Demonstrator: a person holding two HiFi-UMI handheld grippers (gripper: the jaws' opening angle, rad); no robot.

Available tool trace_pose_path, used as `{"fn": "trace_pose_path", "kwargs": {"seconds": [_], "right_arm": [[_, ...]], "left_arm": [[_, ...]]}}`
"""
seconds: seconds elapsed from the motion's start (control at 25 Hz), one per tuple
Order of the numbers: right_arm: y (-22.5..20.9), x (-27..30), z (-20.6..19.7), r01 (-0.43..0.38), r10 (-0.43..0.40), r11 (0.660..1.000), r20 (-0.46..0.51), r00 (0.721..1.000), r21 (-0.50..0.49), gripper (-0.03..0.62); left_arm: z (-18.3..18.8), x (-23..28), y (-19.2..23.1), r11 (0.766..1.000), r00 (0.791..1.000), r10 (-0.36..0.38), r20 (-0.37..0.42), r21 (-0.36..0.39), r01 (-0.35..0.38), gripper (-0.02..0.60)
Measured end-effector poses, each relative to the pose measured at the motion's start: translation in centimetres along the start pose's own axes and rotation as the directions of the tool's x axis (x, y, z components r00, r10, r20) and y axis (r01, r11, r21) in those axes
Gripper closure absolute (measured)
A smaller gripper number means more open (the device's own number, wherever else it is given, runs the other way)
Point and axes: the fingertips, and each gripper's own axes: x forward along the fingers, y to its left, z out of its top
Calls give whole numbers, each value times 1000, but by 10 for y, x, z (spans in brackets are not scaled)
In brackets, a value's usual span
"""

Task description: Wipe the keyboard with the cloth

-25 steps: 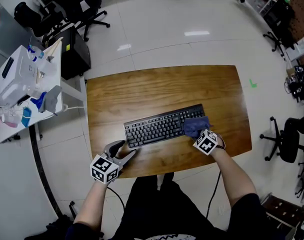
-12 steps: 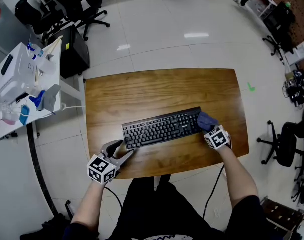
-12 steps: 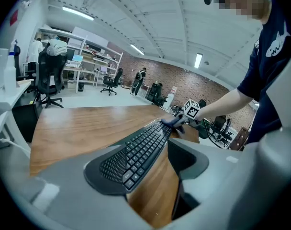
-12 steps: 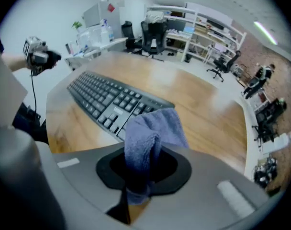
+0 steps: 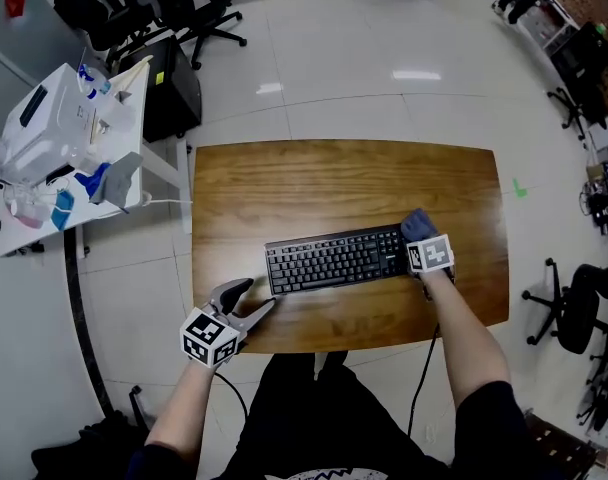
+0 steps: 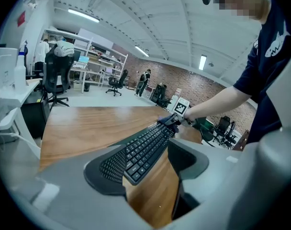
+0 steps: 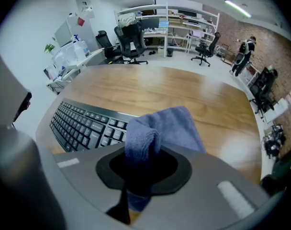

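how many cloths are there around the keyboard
1: a blue cloth pinched in the right gripper, at the keyboard's right end. Blue items on the white side desk are too small to identify.

Left gripper (image 6: 148, 172), grey jaws spread apart, nothing clamped. Just ahead lies the near end of the flat black keyboard (image 6: 143, 150) on the brown wooden table (image 6: 83, 126). At the keyboard's far end, the right gripper (image 6: 176, 118) carries a blue cloth (image 6: 166, 121).
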Motion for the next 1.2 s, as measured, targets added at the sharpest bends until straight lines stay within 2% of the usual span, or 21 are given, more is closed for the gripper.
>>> {"fn": "trace_pose_path", "kwargs": {"seconds": [0.08, 0.2, 0.36, 0.48, 0.72, 0.88, 0.96, 1.04, 1.08, 1.2], "right_arm": [[17, 3, 3, -7, 7, 1000, 7, 1000, 10, 530], [50, 7, 11, -68, 68, 998, 15, 998, 5, 530], [113, 17, 23, -155, 155, 986, -1, 988, -65, 530], [158, 22, 33, -190, 191, 971, -10, 982, -144, 530], [242, 27, 45, -283, 282, 924, -41, 958, -255, 530], [297, 30, 47, -341, 340, 872, -67, 938, -350, 530], [323, 29, 46, -365, 366, 840, -77, 927, -402, 530], [350, 23, 44, -382, 390, 783, -90, 916, -492, 530], [363, 20, 42, -384, 398, 736, -102, 912, -557, 530], [390, 18, 18, -373, 378, 564, -172, 910, -736, 530]], "left_arm": [[-2, -5, 3, 1000, 1000, 9, 4, -10, -9, 321], [-5, -10, 9, 999, 1000, 20, 12, -28, -19, 321], [-8, -15, 17, 999, 1000, 24, 15, -36, -23, 321], [-6, -16, 19, 999, 999, 26, 25, -35, -26, 321], [-9, -26, 22, 999, 999, 32, 30, -41, -31, 321], [-14, -31, 26, 998, 999, 37, 32, -47, -35, 321], [-16, -35, 27, 998, 999, 39, 35, -50, -37, 321], [-16, -38, 29, 998, 998, 43, 37, -52, -41, 321], [-16, -40, 29, 998, 998, 45, 38, -53, -43, 321], [-17, -43, 30, 997, 998, 49, 39, -54, -47, 321]]}}
